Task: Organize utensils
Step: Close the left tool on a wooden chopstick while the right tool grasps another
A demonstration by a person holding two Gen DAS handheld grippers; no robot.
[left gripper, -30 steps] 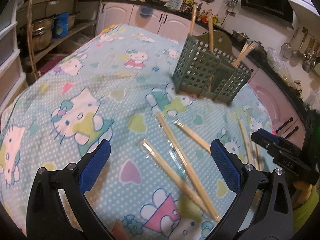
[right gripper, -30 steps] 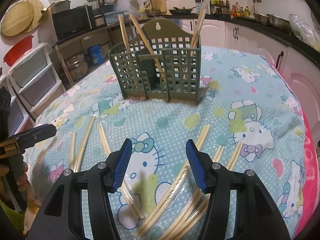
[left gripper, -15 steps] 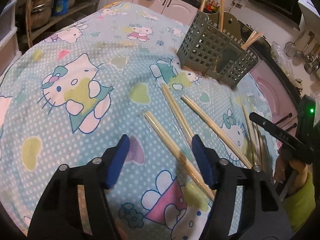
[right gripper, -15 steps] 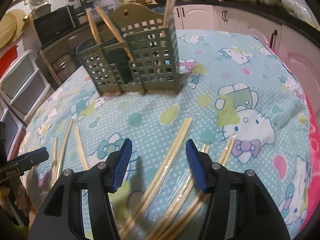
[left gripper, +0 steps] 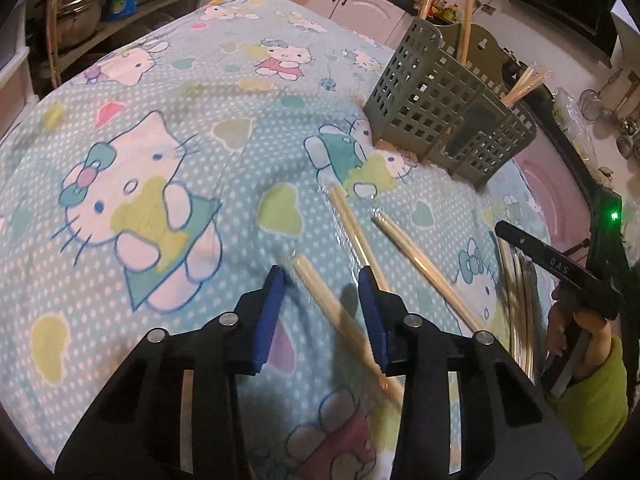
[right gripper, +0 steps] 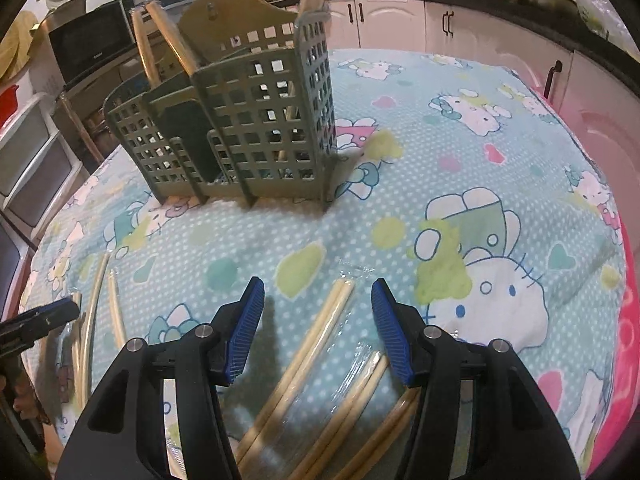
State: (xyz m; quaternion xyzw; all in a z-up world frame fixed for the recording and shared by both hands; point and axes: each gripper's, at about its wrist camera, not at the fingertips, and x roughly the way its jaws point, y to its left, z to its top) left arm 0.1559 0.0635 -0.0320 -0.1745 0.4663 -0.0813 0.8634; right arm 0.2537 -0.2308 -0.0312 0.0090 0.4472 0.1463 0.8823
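Observation:
A green lattice utensil holder [left gripper: 448, 120] [right gripper: 240, 120] stands on the cartoon-cat cloth with several chopsticks upright in it. Wrapped wooden chopstick pairs lie loose on the cloth. My left gripper [left gripper: 322, 300] hovers low over one wrapped pair [left gripper: 320, 292]. Its blue jaws are closing on either side of that pair, and a gap still shows at each pad. My right gripper [right gripper: 318, 316] stands open over another wrapped pair [right gripper: 320, 332], which runs between its pads without touching them. More pairs [right gripper: 360, 392] lie under its right finger.
Two more pairs [left gripper: 424, 264] lie right of my left gripper. Loose chopsticks [right gripper: 96, 312] lie at the cloth's left edge in the right wrist view. A hand in a green sleeve [left gripper: 592, 364] holds the other gripper. Kitchen cabinets and shelves ring the table.
My left jaws have narrowed from wide apart and dropped toward the nearest wrapped pair. My right gripper has slid sideways and nearer the holder, and its jaw gap is unchanged.

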